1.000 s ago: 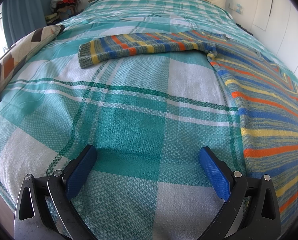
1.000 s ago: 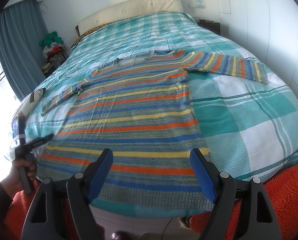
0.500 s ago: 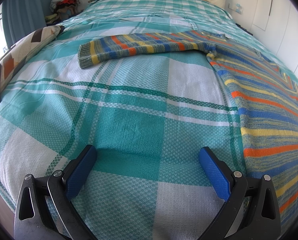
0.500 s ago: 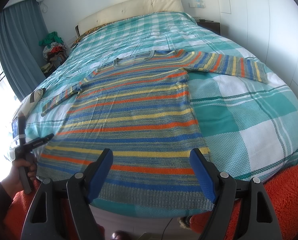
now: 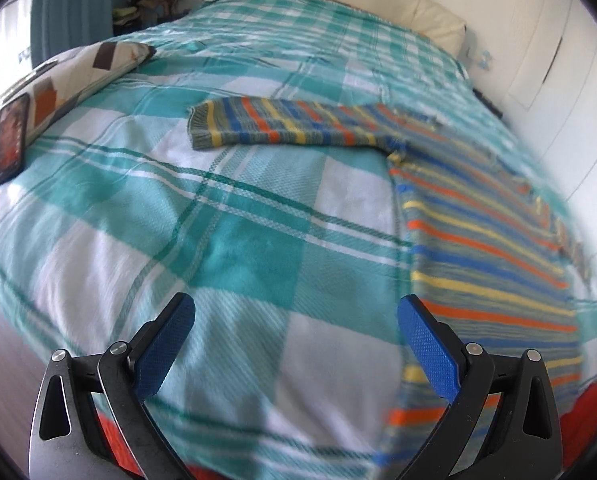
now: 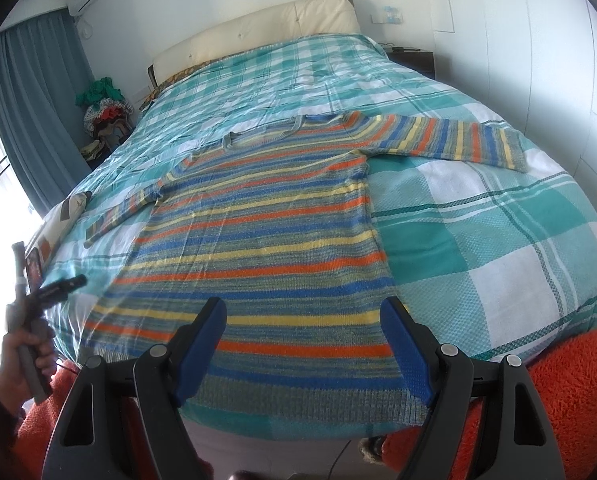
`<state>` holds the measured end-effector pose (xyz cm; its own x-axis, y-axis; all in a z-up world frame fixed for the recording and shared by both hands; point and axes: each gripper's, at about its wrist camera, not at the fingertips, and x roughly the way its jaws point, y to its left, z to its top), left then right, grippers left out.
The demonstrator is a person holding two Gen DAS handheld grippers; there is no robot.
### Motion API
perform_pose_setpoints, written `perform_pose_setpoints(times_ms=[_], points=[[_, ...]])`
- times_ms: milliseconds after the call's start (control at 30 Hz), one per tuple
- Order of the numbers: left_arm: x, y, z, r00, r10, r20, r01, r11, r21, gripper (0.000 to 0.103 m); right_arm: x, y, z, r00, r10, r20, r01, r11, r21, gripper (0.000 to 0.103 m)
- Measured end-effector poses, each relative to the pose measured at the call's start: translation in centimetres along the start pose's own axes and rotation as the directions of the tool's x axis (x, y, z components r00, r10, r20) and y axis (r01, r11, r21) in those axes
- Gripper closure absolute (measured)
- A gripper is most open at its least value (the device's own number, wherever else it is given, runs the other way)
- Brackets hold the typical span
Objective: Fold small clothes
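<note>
A: How is the left gripper [image 5: 296,334] held?

B: It is pointed steeply down over the bed [image 5: 254,256], clear of the cloth. Its blue fingers [image 5: 160,350] are spread wide, and nothing is gripped between them. In the right wrist view the left hand [image 6: 20,360] is seen wrapped around the gripper's handle, raised at the bed's near edge.

A: And the right gripper [image 6: 304,338]?

B: It is also tilted down, with its fingers wide apart and nothing clamped. The pads are textured with a fine diamond grid and mounted on black arms.

A: Where is the sweater [image 6: 258,240] found?

B: It is laid flat, front up, directly ahead of the right fingers, its ribbed hem nearest them and its neckline farthest. Both sleeves are stretched out sideways. From the left fingers, its body is seen to the right, and one sleeve [image 5: 282,128] lies across well ahead of them.

A: What is it made of?

B: A knit is shown, banded in orange, yellow, blue and grey-green. The bed is covered by a woven teal-and-white check.
</note>
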<state>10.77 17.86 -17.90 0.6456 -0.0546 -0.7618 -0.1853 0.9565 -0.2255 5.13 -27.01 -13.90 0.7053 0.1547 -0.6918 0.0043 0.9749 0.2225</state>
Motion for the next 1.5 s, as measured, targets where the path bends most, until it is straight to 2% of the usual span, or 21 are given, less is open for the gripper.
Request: perform_pose_setpoints(times_ms=[100, 233, 367, 467, 567, 667, 800, 867, 967, 1067, 1167, 1200, 1300, 1433, 1500], points=[[-2.3, -1.7, -0.7, 0.998, -0.055, 0.017, 0.054, 0.998, 0.010, 0.001, 0.1, -0.1, 0.2, 1.000, 0.003, -0.002, -0.003, 1.000, 0.005, 0.024], [-4.4, -5.4, -1.2, 0.992, -0.124, 0.005, 0.123, 0.986, 0.110, 0.001, 0.1, 0.2, 0.2, 1.000, 0.009, -0.004, -0.009, 1.000, -0.007, 0.024], [-5.6, -8.9, -1.3, 0.981, -0.189, -0.047, 0.195, 0.951, 0.240, 0.001, 0.0, 0.7, 0.2, 1.000, 0.012, 0.003, -0.012, 1.000, -0.021, 0.024], [-6.8, -10.8, -1.6, 0.975, -0.214, -0.059, 0.222, 0.929, 0.297, 0.001, -0.1, 0.7, 0.3, 1.000, 0.010, 0.007, -0.010, 1.000, -0.021, 0.024], [-8.1, -12.0, -1.3, 0.973, -0.225, -0.058, 0.232, 0.920, 0.317, 0.001, -0.1, 0.7, 0.3, 1.000, 0.009, 0.006, -0.009, 1.000, -0.017, 0.024], [-9.5, -13.2, -1.8, 0.975, -0.213, -0.054, 0.219, 0.922, 0.320, 0.001, 0.0, 0.7, 0.3, 1.000, 0.008, 0.004, -0.008, 1.000, -0.020, 0.024], [-11.0, -14.2, -3.9, 0.973, -0.212, -0.095, 0.231, 0.929, 0.291, 0.001, 0.0, 0.6, 0.4, 1.000, 0.007, 0.001, -0.007, 1.000, -0.019, 0.024], [-11.6, -15.1, -5.1, 0.952, -0.256, -0.169, 0.297, 0.905, 0.305, 0.001, 0.1, 0.5, 0.4, 1.000, 0.004, 0.000, -0.004, 1.000, -0.015, 0.024], [-13.3, -16.1, -6.2, 0.900, -0.354, -0.254, 0.428, 0.829, 0.361, 0.002, 0.3, 0.4, 0.4, 1.000, 0.004, -0.008, -0.004, 1.000, -0.012, 0.024], [-15.3, -16.7, -7.1, 0.859, -0.407, -0.312, 0.508, 0.755, 0.414, 0.002, 0.5, 0.5, 0.5, 1.000, 0.007, -0.015, -0.007, 1.000, -0.016, 0.024], [-16.7, -17.0, -7.8, 0.818, -0.448, -0.361, 0.570, 0.713, 0.409, 0.002, 0.6, 0.7, 0.5, 1.000, 0.007, -0.015, -0.007, 1.000, -0.017, 0.024], [-17.1, -17.2, -8.0, 0.819, -0.448, -0.360, 0.570, 0.709, 0.415, 0.002, 0.7, 0.7, 0.5, 1.000, 0.006, -0.017, -0.007, 1.000, -0.016, 0.024], [-17.9, -17.3, -8.2, 0.835, -0.440, -0.330, 0.548, 0.714, 0.435, 0.002, 0.8, 0.6, 0.5, 1.000, 0.006, -0.023, -0.006, 1.000, -0.007, 0.024], [-17.8, -17.3, -8.1, 0.824, -0.460, -0.330, 0.564, 0.719, 0.407, 0.002, 0.9, 0.6, 0.6, 1.000, 0.002, -0.023, -0.002, 1.000, -0.010, 0.024], [-17.7, -17.5, -8.2, 0.826, -0.454, -0.333, 0.561, 0.716, 0.416, 0.002, 0.9, 0.6, 0.5, 1.000, 0.001, -0.025, -0.001, 1.000, -0.012, 0.024]])
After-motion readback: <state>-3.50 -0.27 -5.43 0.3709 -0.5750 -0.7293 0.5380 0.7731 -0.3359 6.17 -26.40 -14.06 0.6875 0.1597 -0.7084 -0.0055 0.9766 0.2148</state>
